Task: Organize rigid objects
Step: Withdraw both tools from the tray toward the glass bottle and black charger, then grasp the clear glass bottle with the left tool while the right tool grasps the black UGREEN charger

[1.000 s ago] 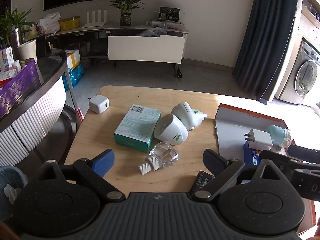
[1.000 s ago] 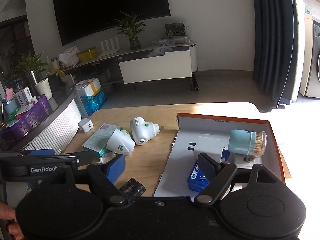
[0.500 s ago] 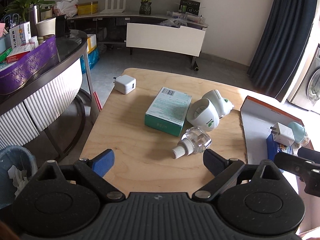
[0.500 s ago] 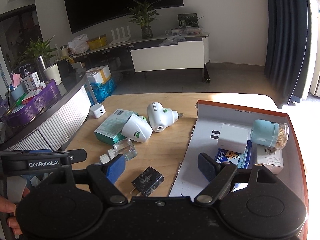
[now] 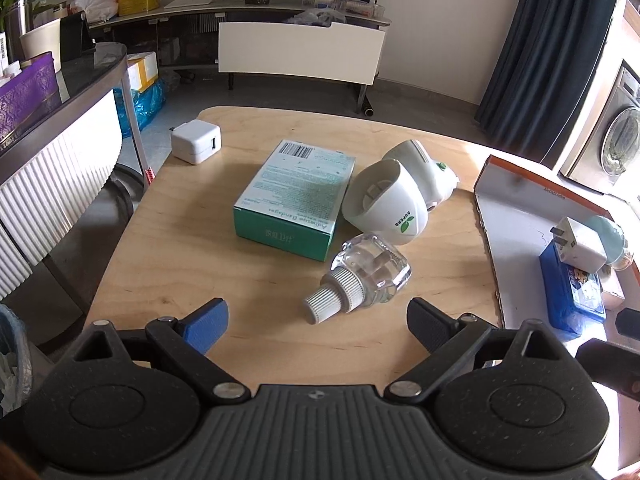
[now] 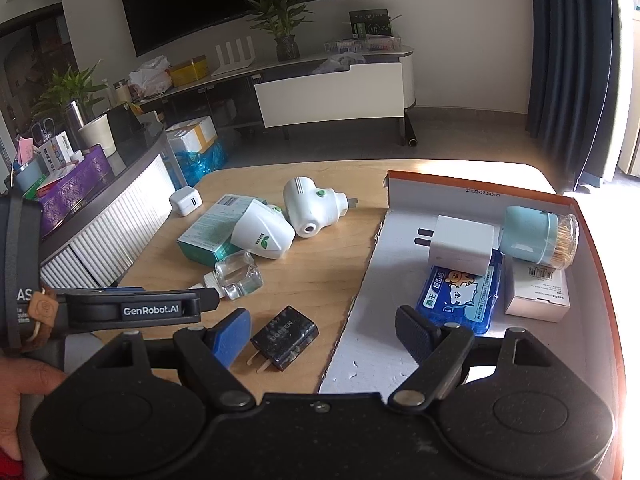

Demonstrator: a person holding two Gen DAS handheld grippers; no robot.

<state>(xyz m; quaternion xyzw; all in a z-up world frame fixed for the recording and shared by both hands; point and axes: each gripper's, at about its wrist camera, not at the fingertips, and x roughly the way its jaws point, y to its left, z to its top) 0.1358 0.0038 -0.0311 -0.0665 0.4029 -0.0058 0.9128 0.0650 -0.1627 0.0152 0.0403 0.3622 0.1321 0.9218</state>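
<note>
On the wooden table [image 5: 192,280] lie a clear refill bottle [image 5: 366,272], a teal bandage box [image 5: 296,204], two white plug-in diffusers [image 5: 384,208] and a white charger cube [image 5: 196,142]. My left gripper [image 5: 316,320] is open and empty, just short of the bottle's white cap. My right gripper [image 6: 324,330] is open and empty above a black adapter [image 6: 286,338] at the edge of the orange-rimmed box lid [image 6: 480,188]. The lid holds a white charger [image 6: 460,246], a blue pack [image 6: 464,296], a toothpick jar [image 6: 536,238] and a small white box [image 6: 538,292].
A curved ribbed counter [image 5: 52,184] with a purple basket stands left of the table. A TV bench [image 6: 332,88] and plant stand at the back wall. A washing machine [image 5: 616,148] and dark curtain are at the right.
My left gripper has moved forward and left toward the clear bottle, which now looks larger. My right gripper has drawn back and turned right, so the black adapter now shows between its fingers.
</note>
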